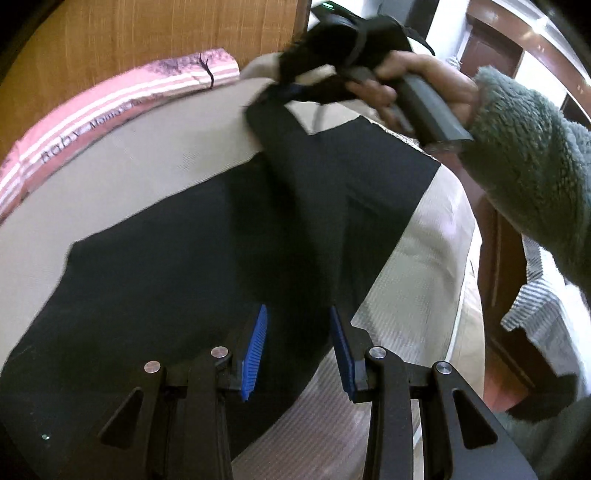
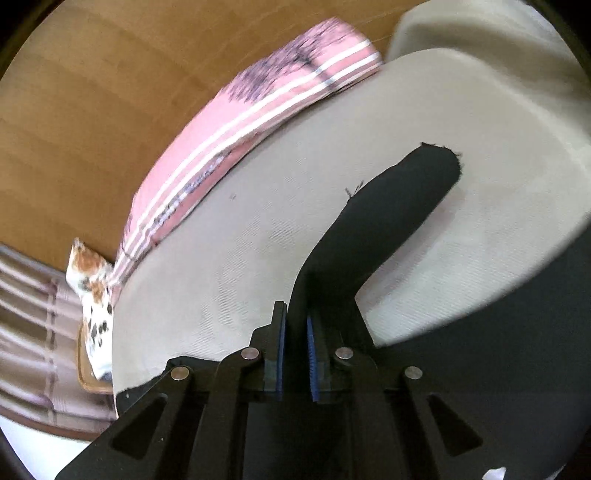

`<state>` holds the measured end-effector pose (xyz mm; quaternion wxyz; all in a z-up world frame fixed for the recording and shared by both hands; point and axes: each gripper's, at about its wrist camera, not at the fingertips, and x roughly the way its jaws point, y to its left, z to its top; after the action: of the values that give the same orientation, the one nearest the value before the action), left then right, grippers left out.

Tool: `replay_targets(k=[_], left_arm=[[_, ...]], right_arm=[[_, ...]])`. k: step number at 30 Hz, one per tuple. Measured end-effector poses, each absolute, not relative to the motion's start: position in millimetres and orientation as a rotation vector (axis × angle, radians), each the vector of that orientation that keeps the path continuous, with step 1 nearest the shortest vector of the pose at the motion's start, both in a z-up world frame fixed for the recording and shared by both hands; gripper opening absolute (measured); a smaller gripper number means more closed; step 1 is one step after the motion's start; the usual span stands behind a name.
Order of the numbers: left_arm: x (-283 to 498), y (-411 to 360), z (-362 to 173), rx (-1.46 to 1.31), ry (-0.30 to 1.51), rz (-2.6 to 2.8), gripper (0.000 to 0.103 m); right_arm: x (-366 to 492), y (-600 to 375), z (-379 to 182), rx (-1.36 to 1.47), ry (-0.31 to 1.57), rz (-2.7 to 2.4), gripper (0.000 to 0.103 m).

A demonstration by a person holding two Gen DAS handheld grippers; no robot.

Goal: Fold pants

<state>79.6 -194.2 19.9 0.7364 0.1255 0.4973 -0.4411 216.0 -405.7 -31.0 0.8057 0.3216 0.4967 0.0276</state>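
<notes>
Black pants [image 1: 184, 277] lie spread on a beige bed cover [image 1: 147, 166]. My left gripper [image 1: 298, 314] hovers low over them. Its blue pads [image 1: 255, 350] stand apart, with black cloth showing in the gap and nothing pressed between them. One pant leg [image 1: 332, 177] rises in a strip to my right gripper [image 1: 284, 86], which a hand [image 1: 406, 74] in a fleece sleeve holds at the top. In the right wrist view the right gripper [image 2: 295, 321] is shut on the black cloth, and the leg's end [image 2: 424, 173] trails ahead over the cover [image 2: 258, 221].
A pink striped blanket [image 1: 110, 99] [image 2: 258, 103] lies along the far edge of the bed against a wooden headboard [image 1: 147, 33] [image 2: 92, 110]. A spotted cloth [image 2: 92, 288] sits at the bed's left corner. A grey striped cloth [image 1: 535, 302] hangs beyond the right edge.
</notes>
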Motion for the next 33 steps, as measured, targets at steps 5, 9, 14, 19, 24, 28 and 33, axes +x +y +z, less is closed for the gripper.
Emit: replay_targets(k=[5, 9, 14, 19, 24, 28, 33], left_arm=[[91, -205, 10, 0.206, 1.158, -0.965, 0.037], [96, -204, 7, 0.21, 1.16, -0.923, 0.038], [111, -199, -5, 0.137, 1.186, -0.87, 0.038], [110, -197, -10, 0.106, 1.187, -0.891, 0.034], [108, -200, -13, 0.082, 1.207, -0.903, 0.032], [106, -201, -15, 0.071, 1.221, -0.905, 0.032], [102, -208, -15, 0.097, 1.199, -0.895, 0.03]], right_arm=[[242, -386, -47, 0.677, 1.092, 0.149, 0.03], [246, -386, -42, 0.712, 1.068, 0.224, 0.031], [236, -428, -34, 0.74, 1.024, 0.143, 0.031], [238, -461, -59, 0.842, 1.056, 0.083, 0.031], [257, -456, -82, 0.858, 1.091, 0.065, 0.031], [279, -454, -87, 0.875, 1.066, 0.05, 0.03], [281, -455, -73, 0.85, 1.026, 0.049, 0.005]])
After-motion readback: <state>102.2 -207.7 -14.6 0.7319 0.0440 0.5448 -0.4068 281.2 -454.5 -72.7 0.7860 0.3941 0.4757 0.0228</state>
